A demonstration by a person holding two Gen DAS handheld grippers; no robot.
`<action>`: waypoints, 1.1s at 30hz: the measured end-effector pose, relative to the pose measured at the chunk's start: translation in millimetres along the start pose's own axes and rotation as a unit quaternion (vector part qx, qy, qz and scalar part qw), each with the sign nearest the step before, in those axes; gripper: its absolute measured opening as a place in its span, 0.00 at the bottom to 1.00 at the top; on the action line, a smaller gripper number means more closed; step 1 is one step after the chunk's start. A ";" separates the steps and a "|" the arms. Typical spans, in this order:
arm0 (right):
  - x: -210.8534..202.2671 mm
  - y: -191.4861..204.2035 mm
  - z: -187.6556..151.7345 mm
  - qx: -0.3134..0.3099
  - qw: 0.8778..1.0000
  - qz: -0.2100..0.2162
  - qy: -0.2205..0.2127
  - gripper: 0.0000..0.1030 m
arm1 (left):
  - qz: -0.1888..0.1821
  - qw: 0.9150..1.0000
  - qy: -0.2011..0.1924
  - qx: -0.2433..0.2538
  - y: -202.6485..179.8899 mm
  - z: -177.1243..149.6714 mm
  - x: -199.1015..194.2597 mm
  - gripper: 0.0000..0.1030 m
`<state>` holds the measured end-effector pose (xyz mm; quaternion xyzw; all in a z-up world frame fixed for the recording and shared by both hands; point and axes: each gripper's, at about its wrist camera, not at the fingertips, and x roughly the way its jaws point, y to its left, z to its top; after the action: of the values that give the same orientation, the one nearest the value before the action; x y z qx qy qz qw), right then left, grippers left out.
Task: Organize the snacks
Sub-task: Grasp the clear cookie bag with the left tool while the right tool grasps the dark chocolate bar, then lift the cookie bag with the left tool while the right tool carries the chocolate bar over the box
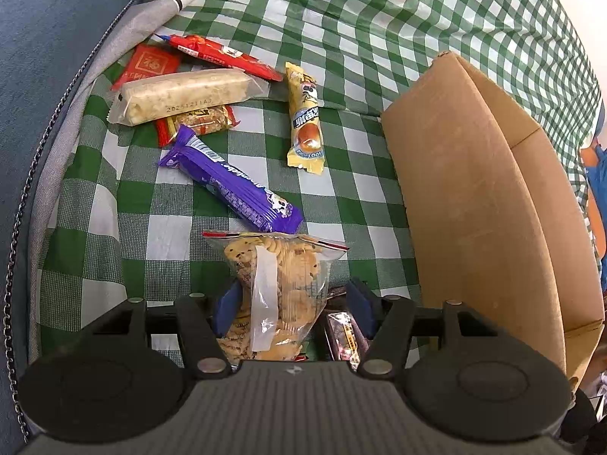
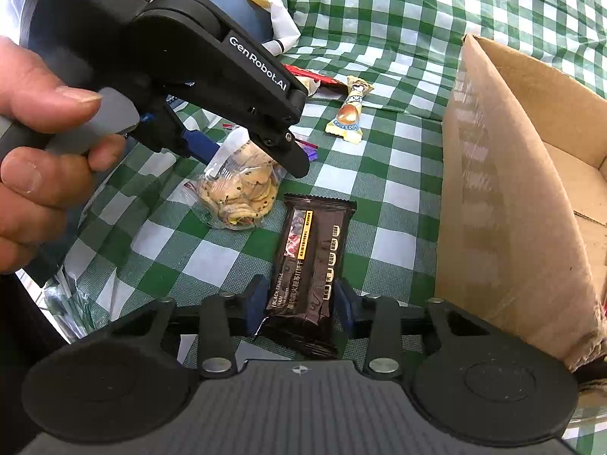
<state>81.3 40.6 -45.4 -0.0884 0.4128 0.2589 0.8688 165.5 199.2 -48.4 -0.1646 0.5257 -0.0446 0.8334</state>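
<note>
Here the cookie bag (image 1: 277, 295) is being straddled by the spread left gripper (image 1: 292, 303), while the dark cracker pack (image 2: 311, 273), on the checkered tabletop (image 2: 398, 189), is being flanked by the right gripper (image 2: 299, 303), whose pinch cannot be confirmed, presumably for boxing in the cardboard box (image 2: 512, 189).

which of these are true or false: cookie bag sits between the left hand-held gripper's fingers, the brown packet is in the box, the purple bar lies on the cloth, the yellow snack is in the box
1. The cookie bag sits between the fingers of the left hand-held gripper. True.
2. The brown packet is in the box. False: it lies on the checked cloth, between the fingers of the right hand-held gripper.
3. The purple bar lies on the cloth. True.
4. The yellow snack is in the box. False: it lies on the cloth beside the box.
</note>
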 end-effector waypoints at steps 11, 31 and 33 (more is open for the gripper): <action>-5.1 -0.1 0.7 -0.006 1.000 -0.011 -0.008 0.19 | -0.007 1.000 -0.006 -0.013 4.8 0.7 -4.4 0.46; 9.1 -2.6 2.1 0.014 1.000 0.005 0.013 0.40 | -0.008 0.999 -0.010 -0.037 7.2 -3.5 -8.5 0.46; 4.9 -1.2 2.3 0.010 1.000 0.002 0.005 0.40 | -0.017 0.999 -0.012 -0.046 10.0 -3.2 -10.1 0.46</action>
<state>86.1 42.2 -47.6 -0.0804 0.4196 0.2560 0.8672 157.2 210.3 -44.2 -0.2126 0.5144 -0.0326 0.8301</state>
